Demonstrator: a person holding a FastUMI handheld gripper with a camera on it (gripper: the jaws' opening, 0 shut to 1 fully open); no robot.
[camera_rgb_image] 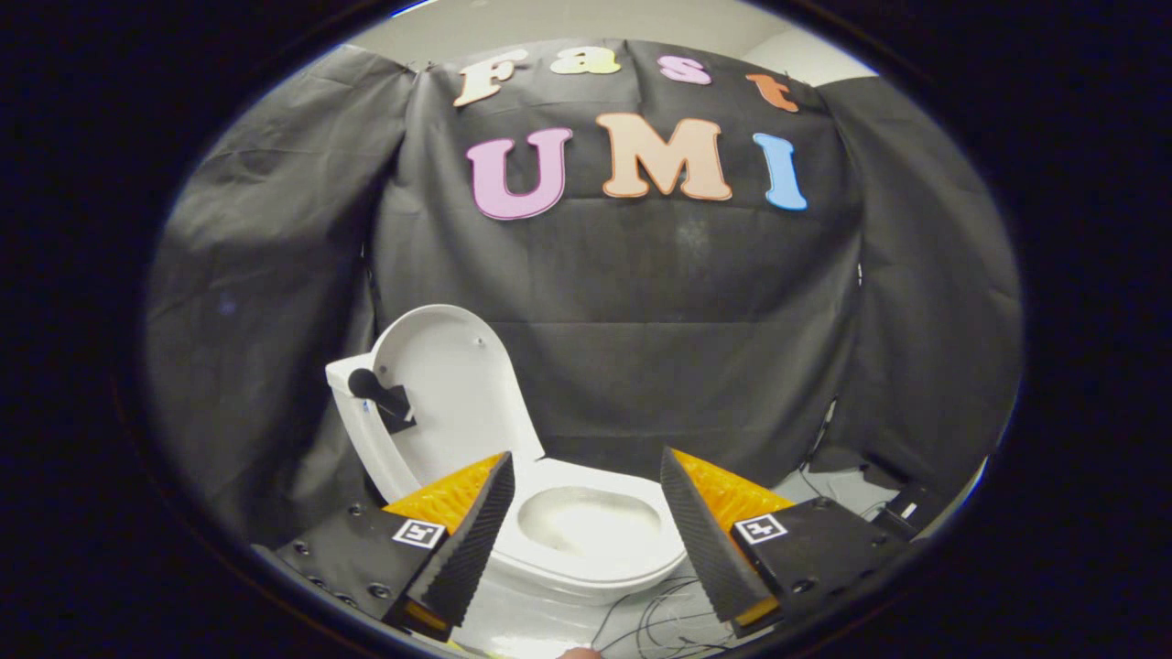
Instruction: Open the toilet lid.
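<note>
Black cloth walls close off the booth behind a white toilet (586,540) that stands on the floor, with loose wires (659,618) trailing on the near side of its base. The toilet lid (453,394) stands raised on the far left, leaning back against the tank, with the seat and bowl exposed between and just beyond the fingers. The tongs (586,540) hang apart and hold nothing, so the opening looks done and the next move is only a clean retreat.
</note>
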